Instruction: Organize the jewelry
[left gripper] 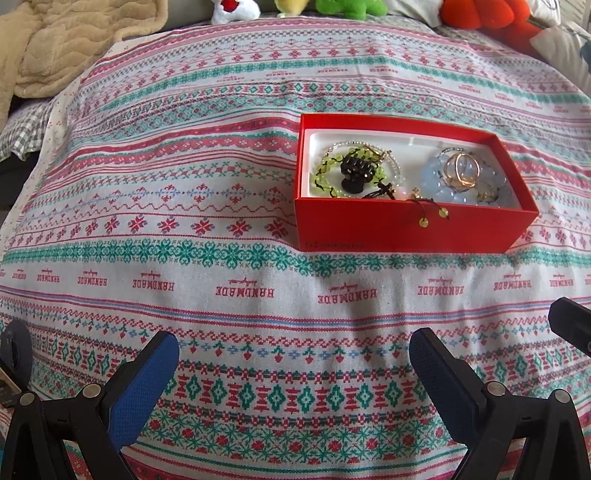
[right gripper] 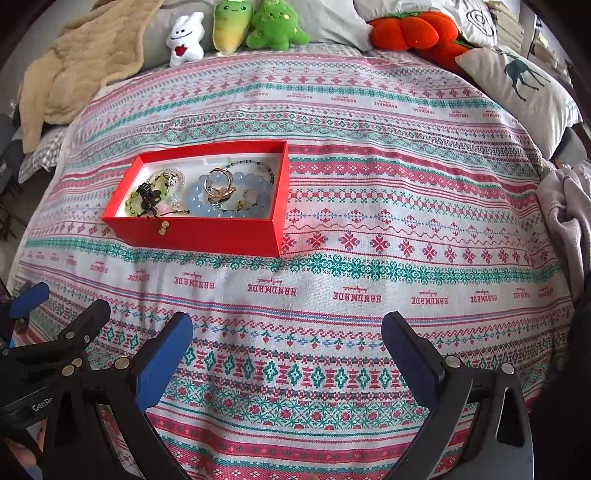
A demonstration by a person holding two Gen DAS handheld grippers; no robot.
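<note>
I see the patterned bedspread [right gripper: 369, 184] filling nearly the whole of both frames, banded in red, teal and white. A beige blanket [right gripper: 74, 62] is bunched at the upper left of the right wrist view, and plush toys [right gripper: 258, 26] line the top edge with a deer-print pillow [right gripper: 524, 85] at upper right. The red box [right gripper: 207, 232] sits on the bedspread left of centre in that view, and right of centre in the left wrist view [left gripper: 406, 229]. Inside its white lining, a blue bead bracelet [right gripper: 229, 206] fills the right half with gold rings [right gripper: 219, 182] lying on it; a green bead bracelet [left gripper: 328, 173] and a dark hair claw [left gripper: 356, 173] take the left half. A dark cord with two yellow beads [left gripper: 432, 218] hangs over the box's front wall. My left gripper [left gripper: 293, 354] and right gripper [right gripper: 286, 339] hover low in their frames, fingers spread wide apart and holding nothing.
</note>
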